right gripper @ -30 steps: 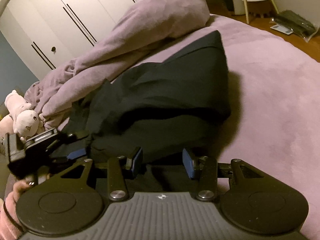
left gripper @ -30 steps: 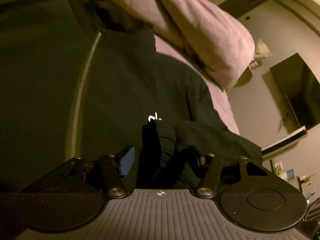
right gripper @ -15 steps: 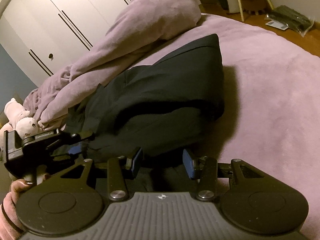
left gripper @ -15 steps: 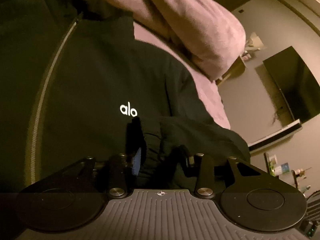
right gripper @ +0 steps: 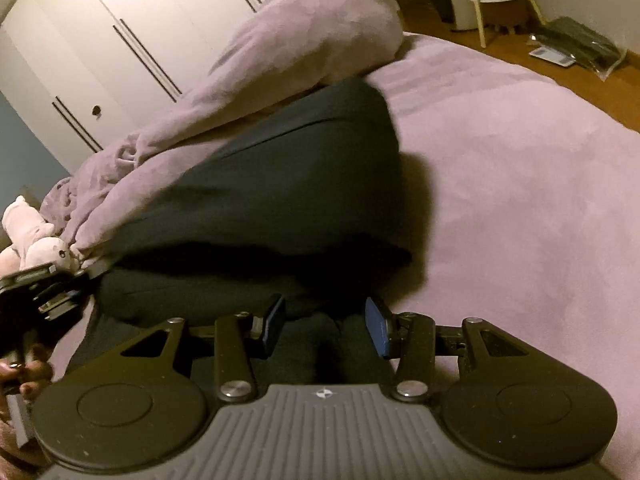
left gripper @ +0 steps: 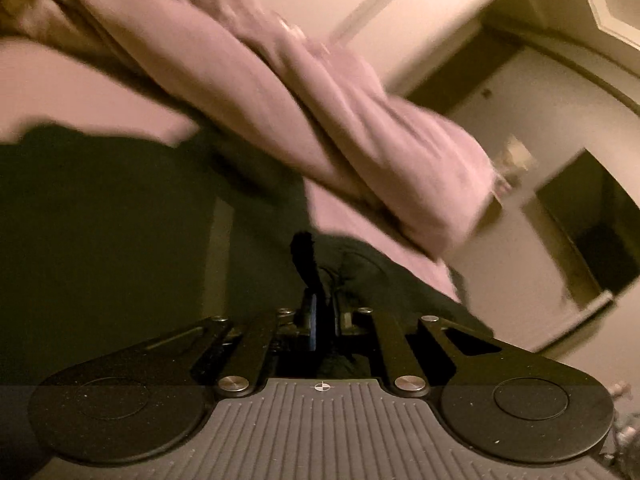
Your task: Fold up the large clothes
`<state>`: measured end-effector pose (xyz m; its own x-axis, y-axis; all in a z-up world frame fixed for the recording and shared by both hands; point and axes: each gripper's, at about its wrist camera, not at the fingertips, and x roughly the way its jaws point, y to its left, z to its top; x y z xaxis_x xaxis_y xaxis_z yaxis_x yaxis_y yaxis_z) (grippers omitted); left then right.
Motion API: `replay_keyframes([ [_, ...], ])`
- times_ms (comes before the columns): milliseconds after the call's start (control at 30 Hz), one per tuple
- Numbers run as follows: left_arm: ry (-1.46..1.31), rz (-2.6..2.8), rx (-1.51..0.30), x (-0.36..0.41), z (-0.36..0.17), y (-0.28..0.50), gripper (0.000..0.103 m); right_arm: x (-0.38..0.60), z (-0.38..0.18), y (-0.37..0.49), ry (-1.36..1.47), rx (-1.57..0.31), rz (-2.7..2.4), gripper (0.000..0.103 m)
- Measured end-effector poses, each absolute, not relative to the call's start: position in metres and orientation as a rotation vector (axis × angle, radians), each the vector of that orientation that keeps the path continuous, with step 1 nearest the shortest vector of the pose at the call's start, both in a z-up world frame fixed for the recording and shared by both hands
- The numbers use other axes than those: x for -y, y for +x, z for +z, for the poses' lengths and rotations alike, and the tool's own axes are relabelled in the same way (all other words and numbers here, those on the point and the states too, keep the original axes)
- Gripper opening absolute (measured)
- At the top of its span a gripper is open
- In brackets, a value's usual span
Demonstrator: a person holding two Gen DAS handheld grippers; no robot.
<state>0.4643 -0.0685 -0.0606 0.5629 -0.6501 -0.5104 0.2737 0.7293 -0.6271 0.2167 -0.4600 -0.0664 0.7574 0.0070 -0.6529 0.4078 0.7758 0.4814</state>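
Note:
A black zip-up garment (right gripper: 288, 184) lies on a lilac bed cover (right gripper: 520, 184). In the left wrist view my left gripper (left gripper: 320, 316) is shut on a thin fold of that black garment (left gripper: 100, 240), which rises as a dark strip between its fingers. From the right wrist view the left gripper (right gripper: 86, 276) sits at the garment's left edge, held by a hand (right gripper: 24, 376). My right gripper (right gripper: 326, 324) stands half open at the garment's near edge. Black cloth lies between and under its blue pads (right gripper: 378, 328), which do not press on it.
A bunched lilac duvet (right gripper: 280, 52) lies behind the garment, with plush toys (right gripper: 36, 240) at its left end. White wardrobe doors (right gripper: 132, 12) stand beyond. Right of the bed are wooden floor, a stool (right gripper: 496, 4) and a wall-mounted screen (left gripper: 592, 216).
My left gripper has closed on the black cloth and risen, lifting that edge; the white logo has slid out of its view. The right gripper has stayed in place, half open.

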Motion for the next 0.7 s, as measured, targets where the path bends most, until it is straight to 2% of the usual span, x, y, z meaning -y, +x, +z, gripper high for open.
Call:
replay_keyframes([
  [167, -0.508, -0.305, -0.747, -0.024, -0.061, 0.466, 0.009, 0.445, -0.056, 0.24, 0.64, -0.686, -0.179, 0.044],
  [300, -0.477, -0.19, -0.815, -0.062, -0.084, 0.468, 0.01, 0.432, -0.059, 0.265, 0.679, -0.701, -0.123, 0.045],
  [400, -0.487, -0.184, -0.847, -0.064, -0.102, 0.469, 0.015, 0.425, -0.068, 0.282, 0.755, -0.706, -0.083, 0.045],
  [467, -0.51, -0.178, -0.852, -0.067, -0.109, 0.47, 0.028, 0.423, -0.076, 0.292, 0.792, -0.713, -0.098, 0.047],
  [567, -0.554, -0.208, -0.86, -0.069, -0.117, 0.472, 0.033, 0.425, -0.091, 0.307, 0.861, -0.723, -0.14, 0.047],
  [633, -0.58, -0.23, -0.873, -0.07, -0.118, 0.473, 0.031, 0.426, -0.1, 0.312, 0.896, -0.721, -0.171, 0.047],
  [700, -0.569, -0.248, -0.868, -0.067, -0.115, 0.473, 0.019, 0.424, -0.104, 0.318, 0.902, -0.697, -0.183, 0.047],
])
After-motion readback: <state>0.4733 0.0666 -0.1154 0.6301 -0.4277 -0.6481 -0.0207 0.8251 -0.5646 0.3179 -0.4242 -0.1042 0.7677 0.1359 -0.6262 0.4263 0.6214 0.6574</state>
